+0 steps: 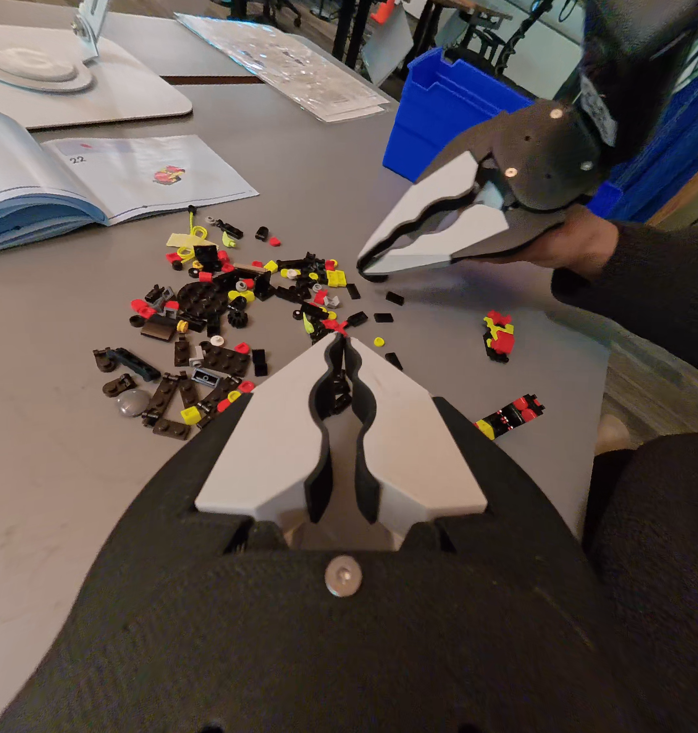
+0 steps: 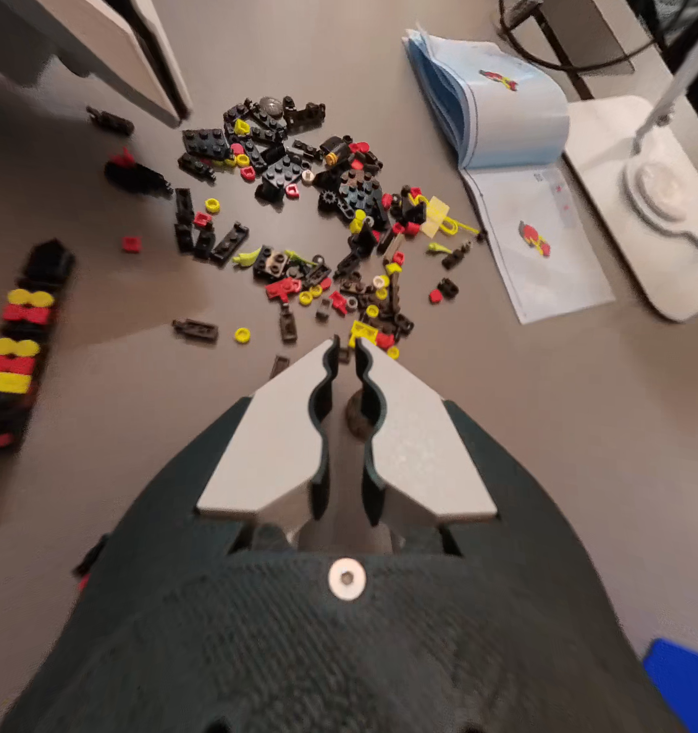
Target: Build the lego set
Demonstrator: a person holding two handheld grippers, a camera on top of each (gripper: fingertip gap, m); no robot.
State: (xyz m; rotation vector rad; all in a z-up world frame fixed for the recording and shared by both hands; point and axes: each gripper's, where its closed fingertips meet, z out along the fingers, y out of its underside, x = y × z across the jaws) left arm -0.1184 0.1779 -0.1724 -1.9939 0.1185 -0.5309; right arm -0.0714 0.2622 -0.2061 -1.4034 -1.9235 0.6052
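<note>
A pile of loose black, red and yellow lego pieces (image 1: 236, 317) lies on the grey table (image 1: 61, 496); it also shows in the right wrist view (image 2: 300, 222). My left gripper (image 1: 341, 337) hovers over the pile's near edge with its tips together. A black piece (image 1: 339, 390) shows in the gap; I cannot tell if it is gripped. My right gripper (image 2: 345, 349) is at the pile's edge, its tips closed on a small black piece (image 2: 343, 355). It also shows in the left wrist view (image 1: 373, 271), low on the table. A long black, red and yellow assembly (image 1: 510, 416) and a small assembly (image 1: 498, 337) lie apart.
An open instruction booklet (image 1: 141, 174) lies beyond the pile. A white stand base (image 1: 42, 71) and clear plastic sheets (image 1: 292, 67) are farther back. A blue bin (image 1: 438, 119) stands off the table's edge. The left gripper (image 2: 161, 91) shows across the pile in the right wrist view. The grippers' ends are close to 11 centimeters from one another. My right gripper's tips are some 35 centimeters from the white stand base (image 1: 42, 71). It is also in sight in the right wrist view (image 2: 653, 194).
</note>
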